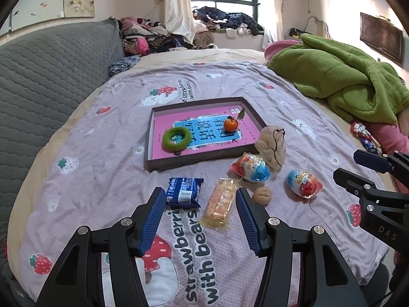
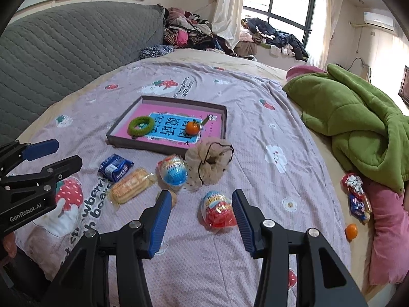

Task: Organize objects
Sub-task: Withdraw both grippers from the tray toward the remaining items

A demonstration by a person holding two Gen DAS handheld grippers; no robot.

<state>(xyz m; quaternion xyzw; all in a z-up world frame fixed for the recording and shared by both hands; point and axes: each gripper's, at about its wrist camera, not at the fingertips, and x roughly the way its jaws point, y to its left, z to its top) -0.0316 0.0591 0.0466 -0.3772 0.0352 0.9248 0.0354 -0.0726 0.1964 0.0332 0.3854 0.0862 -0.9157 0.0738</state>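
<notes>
Two eggs [image 1: 251, 170] [image 1: 303, 183], two oranges [image 2: 192, 127] [image 2: 351, 231], one ring [image 1: 177, 139], one tray [image 1: 163, 165], one walnut [image 1: 262, 195], two snack packs [image 1: 184, 193] [image 1: 221, 204], one pouch [image 1: 271, 145].

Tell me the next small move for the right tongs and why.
Probably ease the right tongs forward and down around the red chocolate egg, then close. They are open and empty, and the egg already lies between the fingers, loose on the blanket. The tray so far holds only the green ring and the small orange.
</notes>
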